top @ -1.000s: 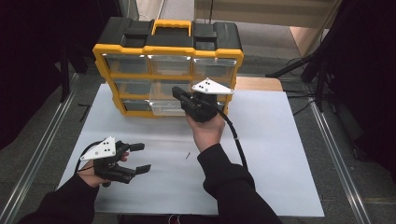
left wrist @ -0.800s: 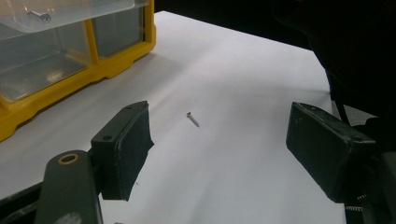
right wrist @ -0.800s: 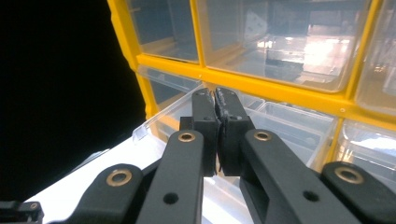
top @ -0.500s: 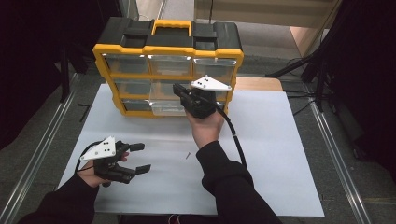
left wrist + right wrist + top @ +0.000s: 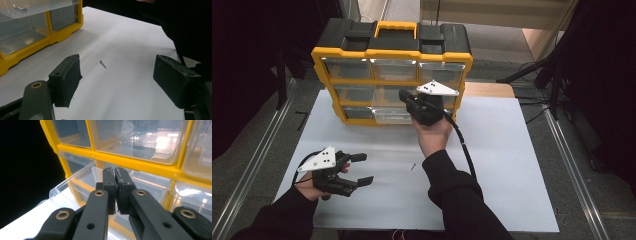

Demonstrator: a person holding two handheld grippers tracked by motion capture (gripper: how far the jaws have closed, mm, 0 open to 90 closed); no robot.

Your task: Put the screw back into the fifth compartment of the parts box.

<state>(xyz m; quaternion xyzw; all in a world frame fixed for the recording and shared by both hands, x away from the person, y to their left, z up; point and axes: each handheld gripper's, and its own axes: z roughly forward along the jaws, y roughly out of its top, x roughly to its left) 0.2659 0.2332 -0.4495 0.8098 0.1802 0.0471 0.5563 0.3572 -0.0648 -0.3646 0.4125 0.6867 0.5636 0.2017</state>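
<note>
Right gripper (image 5: 115,173) is sitting at the front of the yellow drawer cabinet (image 5: 392,50), jaws pressed together with nothing visible between the pads. Just beyond and below the jaw tips, a clear drawer (image 5: 75,180) in the bottom row is standing pulled part-way out; its rim is passing under the tips. Cannot tell whether the tips are touching the drawer or only hanging over it.

Left gripper (image 5: 117,77) is resting low over the white worktop (image 5: 512,150), jaws wide apart and holding nothing. A small screw (image 5: 102,64) is lying flat on the sheet ahead of these jaws, roughly midway between the two pads but beyond their tips, not yet inside the gap. A second screw (image 5: 21,9) is showing inside a clear drawer off to the left of the left jaw.

Risks, as judged from here:
- The screw is thin and lying flat on a smooth sheet; thick pads closing on it may skid it away or pinch it crooked so it drops on lifting.
- The open drawer is light plastic; a push from the closed right jaws off-centre could jam it or shift the whole cabinet.
- The right sleeve and cable (image 5: 464,150) are crossing near the screw; a careless sweep could flick it.
</note>
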